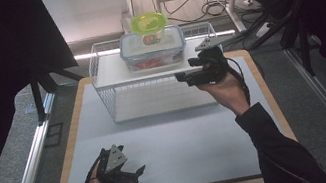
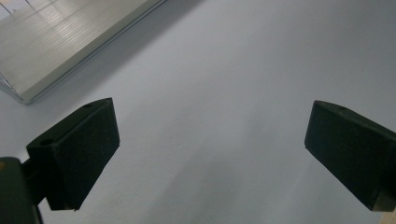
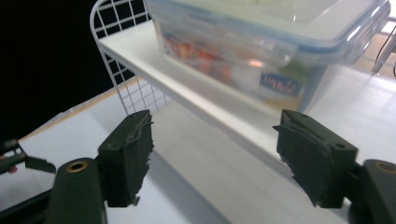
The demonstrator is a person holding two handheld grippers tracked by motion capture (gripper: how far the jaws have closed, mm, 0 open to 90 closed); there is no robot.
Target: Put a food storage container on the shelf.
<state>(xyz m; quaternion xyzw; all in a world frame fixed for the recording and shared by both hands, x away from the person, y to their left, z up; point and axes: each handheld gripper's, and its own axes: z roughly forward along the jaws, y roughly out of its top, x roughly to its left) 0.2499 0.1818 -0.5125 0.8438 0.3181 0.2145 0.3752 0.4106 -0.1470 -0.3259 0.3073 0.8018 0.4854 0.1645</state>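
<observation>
a person's right gripper (image 1: 188, 78) hovers with its jaws spread wide and nothing between them, just in front of a clear lidded food container (image 1: 152, 48) that sits on the upper shelf of a white wire rack (image 1: 104, 89) at the far side of the table (image 1: 170, 146). the container appears already placed: it rests flat and upright on the shelf board, slightly right of the shelf's middle, with a green-lidded cup (image 1: 149, 25) standing on its lid. from the right gripper view the container (image 3: 261, 51) lies close ahead and above the jaws, not touched by them, its printed label facing the gripper. its long axis runs side to side along the shelf, parallel to the rack's front edge, the lid facing up. whether the gripper is arriving for a grasp or backing off cannot be told from this moment; either way no hold is on the container now. the left gripper (image 1: 132, 174) rests low near the front left corner of the table, jaws likewise parted and empty, pointed across bare tabletop (image 2: 224, 93). the rack's lower level looks unoccupied.
</observation>
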